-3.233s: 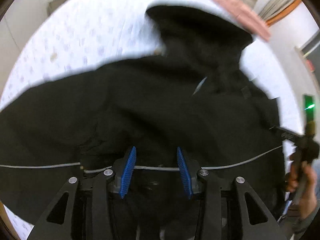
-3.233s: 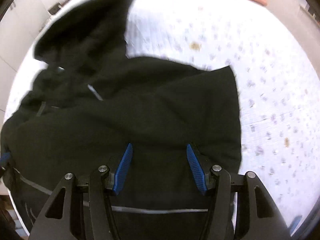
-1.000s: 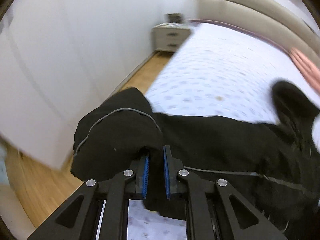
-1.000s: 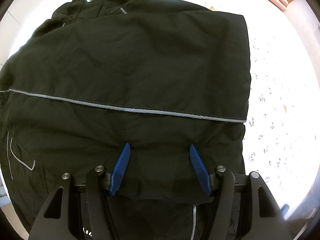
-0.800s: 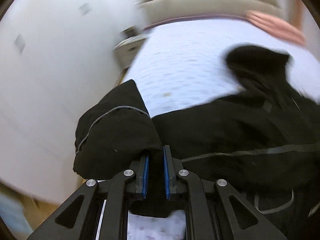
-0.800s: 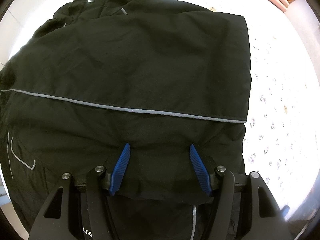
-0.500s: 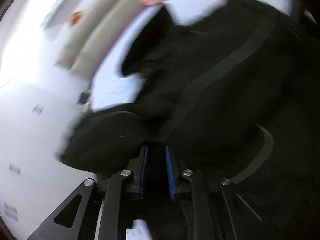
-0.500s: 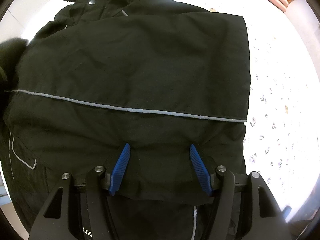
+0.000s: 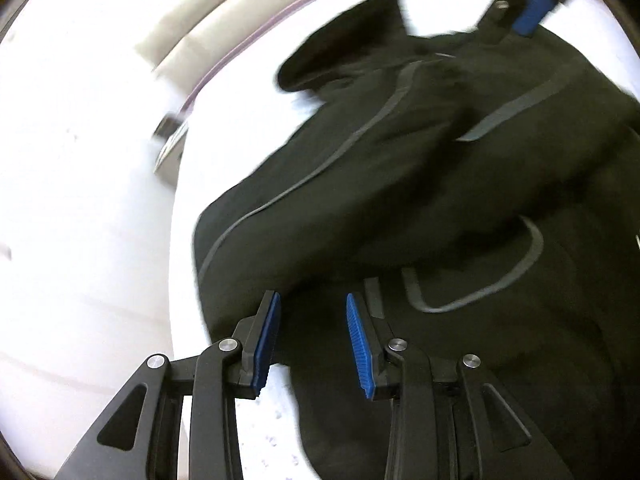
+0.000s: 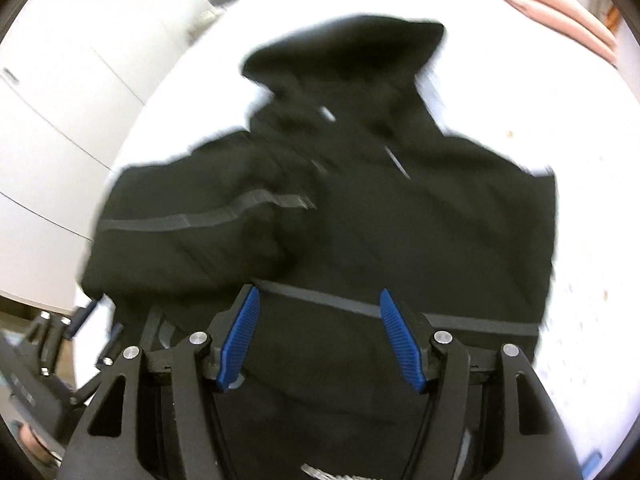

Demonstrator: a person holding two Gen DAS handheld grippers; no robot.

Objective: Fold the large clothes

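Observation:
A large black hooded jacket point(image 10: 400, 216) with grey reflective stripes lies on the white patterned bed point(image 10: 580, 128). Its left sleeve point(image 10: 192, 224) is folded across the chest, and the hood point(image 10: 344, 56) points to the far end. My right gripper point(image 10: 318, 336) is open and empty just above the jacket's lower part. In the left wrist view the jacket point(image 9: 440, 184) fills the right side, and my left gripper point(image 9: 312, 336) is open and empty over its edge. The right gripper's blue pad point(image 9: 534, 8) shows at the top right.
White wardrobe doors point(image 10: 60, 92) stand along the left of the bed. A pink pillow point(image 10: 552, 4) lies at the head of the bed, by a beige headboard point(image 9: 224, 28). A nightstand point(image 9: 170, 144) stands beside the bed. My left gripper point(image 10: 52, 364) shows at the lower left.
My left gripper was shut on the sleeve, carried it across onto the jacket, and has now opened and let go. My right gripper has drawn back and lifted, staying open.

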